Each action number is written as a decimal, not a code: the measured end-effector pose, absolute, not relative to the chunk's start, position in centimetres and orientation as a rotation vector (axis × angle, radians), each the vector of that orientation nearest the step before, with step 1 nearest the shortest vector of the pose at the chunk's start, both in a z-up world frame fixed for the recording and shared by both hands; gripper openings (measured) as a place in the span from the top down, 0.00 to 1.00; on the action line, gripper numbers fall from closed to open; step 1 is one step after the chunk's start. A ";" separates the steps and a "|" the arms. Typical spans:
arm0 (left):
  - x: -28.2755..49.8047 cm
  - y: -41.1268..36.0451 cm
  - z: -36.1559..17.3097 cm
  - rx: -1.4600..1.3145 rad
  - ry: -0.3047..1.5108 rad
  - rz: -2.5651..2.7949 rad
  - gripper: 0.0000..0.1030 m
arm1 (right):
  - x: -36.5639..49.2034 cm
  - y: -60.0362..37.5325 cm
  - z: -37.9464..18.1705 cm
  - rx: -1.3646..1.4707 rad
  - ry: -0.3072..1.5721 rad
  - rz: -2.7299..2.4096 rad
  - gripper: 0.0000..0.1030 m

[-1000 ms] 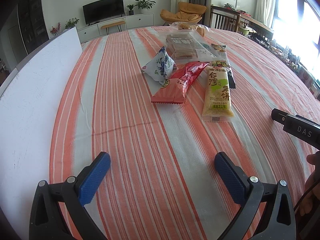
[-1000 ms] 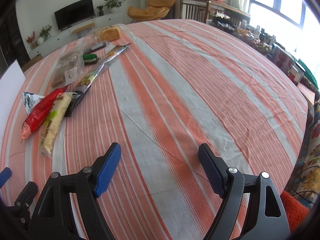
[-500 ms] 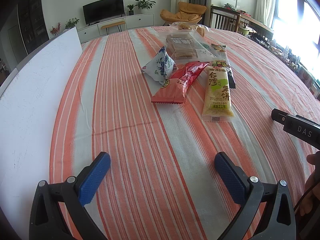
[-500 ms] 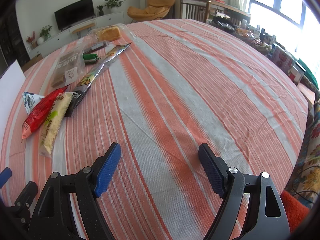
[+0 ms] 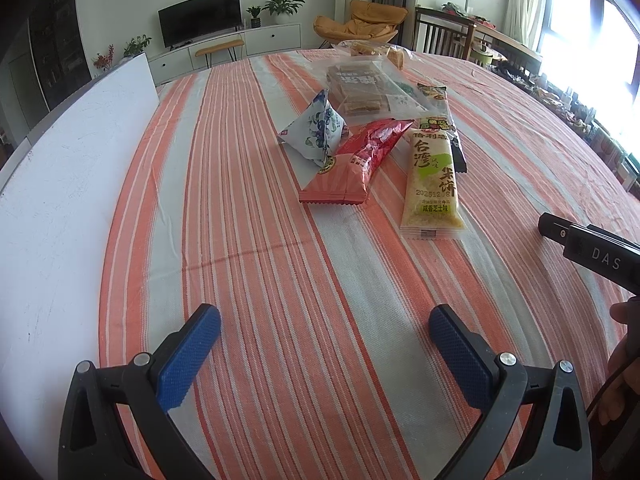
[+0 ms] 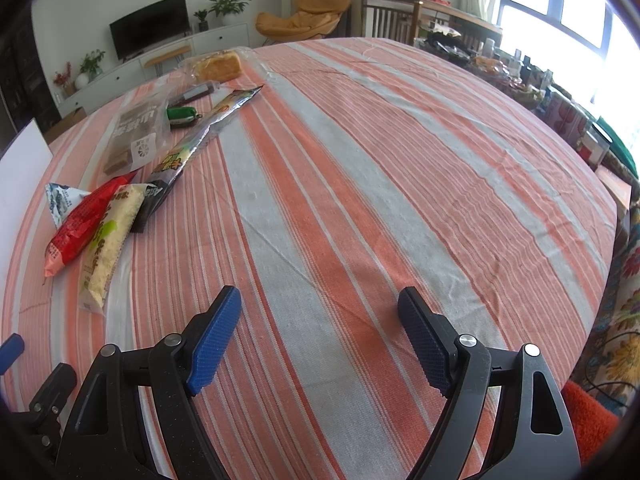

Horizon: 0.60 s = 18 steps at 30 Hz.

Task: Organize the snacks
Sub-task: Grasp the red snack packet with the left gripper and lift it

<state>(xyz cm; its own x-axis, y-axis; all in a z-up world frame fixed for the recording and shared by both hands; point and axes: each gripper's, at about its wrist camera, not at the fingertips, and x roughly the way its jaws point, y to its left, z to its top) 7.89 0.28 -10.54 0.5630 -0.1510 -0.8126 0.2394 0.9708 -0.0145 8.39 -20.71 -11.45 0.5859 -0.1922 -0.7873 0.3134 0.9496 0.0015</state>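
On the striped tablecloth [image 5: 248,208], a red snack packet [image 5: 360,162] lies flat.

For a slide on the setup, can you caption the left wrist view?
Open left gripper hovers over striped cloth, facing red and yellow snack packs.

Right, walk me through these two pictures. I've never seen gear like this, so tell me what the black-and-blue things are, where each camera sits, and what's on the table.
No robot here: a person holds hand-operated tongs in each hand, each carrying a wide-angle camera looking along its two fingers. One picture comes from the left tongs, the other from the right tongs. Both are open and hold nothing. On the striped tablecloth lie snacks: a red packet, a yellow rice-cracker bar, a blue-and-white pyramid pouch, a clear bag of brown biscuits, a long thin packet and bagged bread. A white board runs along the left.
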 end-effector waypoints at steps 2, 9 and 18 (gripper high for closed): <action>7.8 0.7 -10.3 0.079 0.973 -0.237 0.00 | 8.4 -20.7 -11.4 0.146 0.898 -0.296 0.19; 9.9 0.8 -6.5 -0.014 0.954 -0.278 0.05 | 8.4 -20.7 -11.4 0.146 0.898 -0.295 0.19; 17.4 -3.0 -8.3 0.054 1.086 -0.297 0.65 | 8.4 -20.7 -11.4 0.146 0.898 -0.294 0.18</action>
<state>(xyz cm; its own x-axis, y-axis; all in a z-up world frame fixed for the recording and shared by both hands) 17.45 -3.02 -8.28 0.4304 -0.2113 -0.8775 0.2643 0.9591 -0.1013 8.40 -20.72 -11.43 0.5862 -0.1905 -0.7874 0.3120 0.9501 0.0024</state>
